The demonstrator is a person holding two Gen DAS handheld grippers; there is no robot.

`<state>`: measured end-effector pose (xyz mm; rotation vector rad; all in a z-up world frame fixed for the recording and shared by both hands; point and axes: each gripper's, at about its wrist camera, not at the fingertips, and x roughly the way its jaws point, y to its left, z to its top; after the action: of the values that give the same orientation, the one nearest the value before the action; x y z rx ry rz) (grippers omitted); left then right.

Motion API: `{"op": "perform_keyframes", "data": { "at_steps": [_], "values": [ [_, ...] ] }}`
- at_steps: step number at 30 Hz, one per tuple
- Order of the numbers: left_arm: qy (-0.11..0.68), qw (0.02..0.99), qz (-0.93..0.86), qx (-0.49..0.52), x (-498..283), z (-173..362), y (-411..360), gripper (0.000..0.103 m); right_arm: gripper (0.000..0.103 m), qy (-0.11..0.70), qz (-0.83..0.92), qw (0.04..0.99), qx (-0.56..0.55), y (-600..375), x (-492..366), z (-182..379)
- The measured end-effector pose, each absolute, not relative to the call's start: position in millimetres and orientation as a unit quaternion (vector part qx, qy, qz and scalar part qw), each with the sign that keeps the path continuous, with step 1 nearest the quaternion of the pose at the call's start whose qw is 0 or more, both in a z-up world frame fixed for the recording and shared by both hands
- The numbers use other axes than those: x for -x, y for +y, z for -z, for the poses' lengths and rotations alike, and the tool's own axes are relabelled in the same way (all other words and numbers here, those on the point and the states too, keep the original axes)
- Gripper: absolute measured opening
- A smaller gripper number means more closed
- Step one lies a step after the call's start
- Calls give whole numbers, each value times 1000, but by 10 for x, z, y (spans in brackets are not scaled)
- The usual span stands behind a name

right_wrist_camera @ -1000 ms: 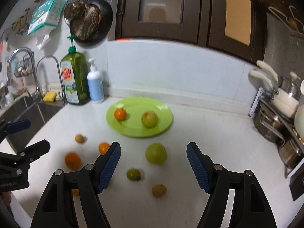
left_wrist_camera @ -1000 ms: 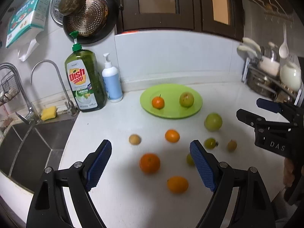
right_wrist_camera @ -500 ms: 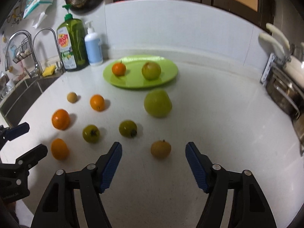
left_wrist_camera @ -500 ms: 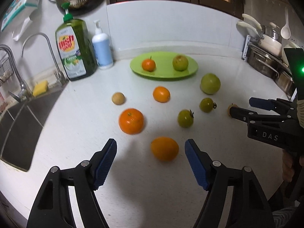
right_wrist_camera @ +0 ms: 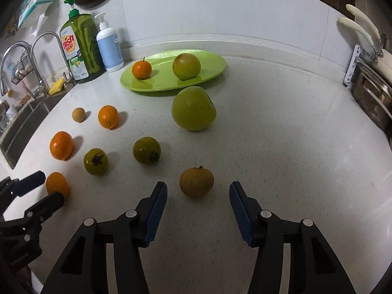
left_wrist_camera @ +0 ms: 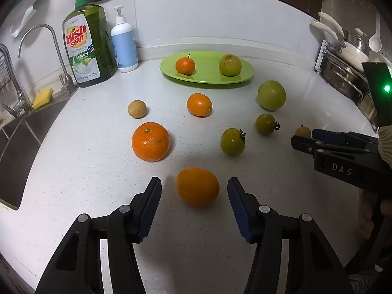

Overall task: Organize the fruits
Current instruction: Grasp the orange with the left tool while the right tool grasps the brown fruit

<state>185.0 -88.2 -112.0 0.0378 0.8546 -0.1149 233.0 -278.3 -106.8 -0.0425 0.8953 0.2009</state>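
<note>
A green plate (left_wrist_camera: pixel 208 78) at the back of the white counter holds a small orange (left_wrist_camera: pixel 185 65) and a yellow-green fruit (left_wrist_camera: pixel 230 65). Several fruits lie loose in front of it. My left gripper (left_wrist_camera: pixel 194 191) is open, its jaws on either side of an oval orange fruit (left_wrist_camera: pixel 197 186) without touching it. My right gripper (right_wrist_camera: pixel 198 193) is open around a small brown fruit (right_wrist_camera: pixel 196 182), also apart from it. A big green fruit (right_wrist_camera: pixel 193 111), two dark green fruits (right_wrist_camera: pixel 146 150) (right_wrist_camera: pixel 95 161) and a large orange (left_wrist_camera: pixel 150 141) lie further out.
A dish soap bottle (left_wrist_camera: pixel 85 46) and a white pump bottle (left_wrist_camera: pixel 124 46) stand at the back left by the sink (left_wrist_camera: pixel 14 142) and tap. A dish rack with pots (left_wrist_camera: pixel 343 78) stands at the right. The plate also shows in the right wrist view (right_wrist_camera: pixel 210 71).
Both grippers have come down and forward toward the counter. The left now brackets the oval orange fruit, the right brackets the small brown fruit. No fruit has moved.
</note>
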Motion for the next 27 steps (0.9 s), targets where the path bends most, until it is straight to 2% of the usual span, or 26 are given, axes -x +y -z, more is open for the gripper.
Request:
{"op": "perform_keyframes", "data": {
  "at_steps": [14, 19, 27],
  "values": [
    [423, 904, 60, -11, -1928, 1155, -888, 39, 34, 436, -103, 893, 25, -2752, -2379, 1088],
    [428, 902, 61, -6, -1948, 1176, -883, 37, 30, 438, -103, 893, 31, -2734, -2376, 1090],
    [423, 904, 68, -4, -1971, 1085, -918, 37, 30, 436, -118, 892, 22, -2718, -2318, 1042]
  ]
}}
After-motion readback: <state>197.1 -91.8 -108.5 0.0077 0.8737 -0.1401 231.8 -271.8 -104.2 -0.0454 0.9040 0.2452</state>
